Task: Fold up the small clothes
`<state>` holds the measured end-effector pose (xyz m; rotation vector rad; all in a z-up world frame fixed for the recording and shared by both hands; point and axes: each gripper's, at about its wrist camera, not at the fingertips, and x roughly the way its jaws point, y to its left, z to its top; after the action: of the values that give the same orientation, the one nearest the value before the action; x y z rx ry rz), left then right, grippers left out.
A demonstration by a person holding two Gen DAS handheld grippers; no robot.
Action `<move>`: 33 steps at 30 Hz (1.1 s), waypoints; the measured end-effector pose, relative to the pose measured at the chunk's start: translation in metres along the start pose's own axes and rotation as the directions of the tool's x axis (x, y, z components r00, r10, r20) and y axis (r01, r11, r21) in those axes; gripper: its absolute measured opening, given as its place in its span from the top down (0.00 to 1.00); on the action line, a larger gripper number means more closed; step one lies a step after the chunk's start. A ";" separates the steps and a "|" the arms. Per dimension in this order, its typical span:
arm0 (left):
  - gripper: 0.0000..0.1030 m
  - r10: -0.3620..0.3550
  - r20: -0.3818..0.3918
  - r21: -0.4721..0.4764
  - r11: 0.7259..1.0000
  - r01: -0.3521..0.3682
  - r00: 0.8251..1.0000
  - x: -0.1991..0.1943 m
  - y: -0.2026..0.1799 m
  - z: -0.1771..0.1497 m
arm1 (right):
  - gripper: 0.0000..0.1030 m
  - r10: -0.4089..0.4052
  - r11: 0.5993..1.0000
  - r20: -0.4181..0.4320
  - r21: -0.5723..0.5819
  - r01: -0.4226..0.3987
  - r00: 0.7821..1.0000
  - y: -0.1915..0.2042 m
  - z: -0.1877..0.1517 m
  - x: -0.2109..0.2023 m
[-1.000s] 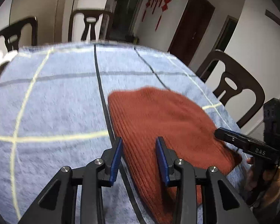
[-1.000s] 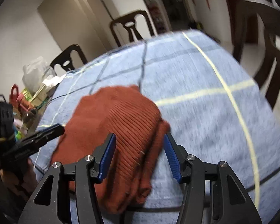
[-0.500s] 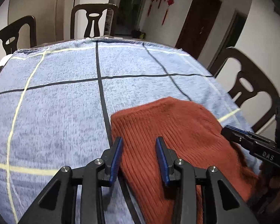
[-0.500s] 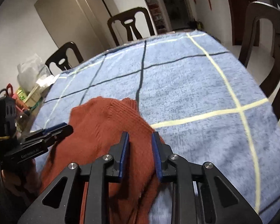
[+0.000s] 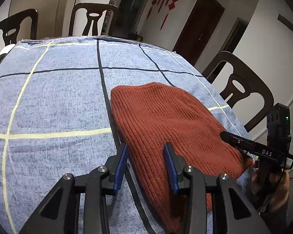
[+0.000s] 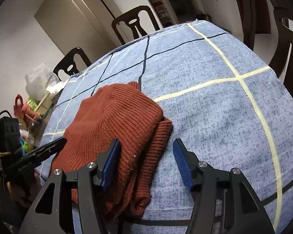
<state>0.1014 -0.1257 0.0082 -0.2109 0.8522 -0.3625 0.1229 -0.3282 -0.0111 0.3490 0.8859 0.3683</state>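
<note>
A rust-red ribbed knit garment (image 5: 166, 120) lies folded on the blue checked tablecloth (image 5: 48, 101). My left gripper (image 5: 146, 156) hovers over its left edge. Its jaws are opening, with knit between the blue pads (image 5: 121, 165) but not pinched. In the right wrist view the garment (image 6: 117, 117) shows its stacked folded layers at the right edge. My right gripper (image 6: 146, 156) straddles that edge, its jaws opening wide and its pads off the cloth. Each gripper shows in the other's view: the right gripper (image 5: 230, 138) over the garment's right side, the left gripper (image 6: 56, 144) at its left.
Dark wooden chairs (image 5: 242, 85) stand around the table, with one more chair (image 6: 134, 23) at the far end. A plastic bag, boxes and small clutter (image 6: 37, 89) crowd the table's left end. The cloth's right part (image 6: 224, 107) carries only its yellow and dark stripes.
The right jaws stood wide a second ago, narrowed onto the garment's folded edge half a second ago, and now stand wide again. The left jaws have widened slightly. The garment has settled flat.
</note>
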 end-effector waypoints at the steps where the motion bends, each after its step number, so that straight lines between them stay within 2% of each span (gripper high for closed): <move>1: 0.59 -0.003 0.000 -0.006 1.000 0.003 1.000 0.001 0.000 0.000 | 0.45 0.021 1.000 -0.006 0.005 -0.021 1.000 0.000 0.000 0.001; 10: 0.59 -0.014 0.008 -0.031 0.999 0.015 1.000 0.003 0.001 -0.004 | 0.45 0.115 0.993 -0.038 0.034 -0.113 0.993 0.001 -0.002 0.003; 14: 0.59 -0.026 0.006 -0.049 0.998 0.026 1.000 0.005 0.004 -0.005 | 0.47 0.123 0.991 -0.033 0.047 -0.121 0.992 0.000 0.001 0.007; 22: 0.55 0.009 -0.010 -0.042 0.999 -0.010 1.000 0.010 -0.002 -0.001 | 0.66 0.130 0.991 -0.031 0.038 -0.129 0.991 0.005 0.002 0.007; 27: 0.55 0.015 -0.014 -0.047 0.999 -0.015 1.000 0.011 -0.003 -0.001 | 0.71 0.113 0.994 -0.031 0.012 -0.112 0.993 0.008 0.002 0.005; 33: 0.62 0.039 -0.005 -0.011 0.999 -0.039 0.999 0.010 -0.011 0.000 | 0.78 0.080 0.997 -0.013 -0.003 -0.080 0.997 0.015 0.003 0.001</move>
<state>0.1049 -0.1397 0.0049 -0.2038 0.8626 -0.3219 0.1236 -0.3149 -0.0033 0.3795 0.8859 0.4463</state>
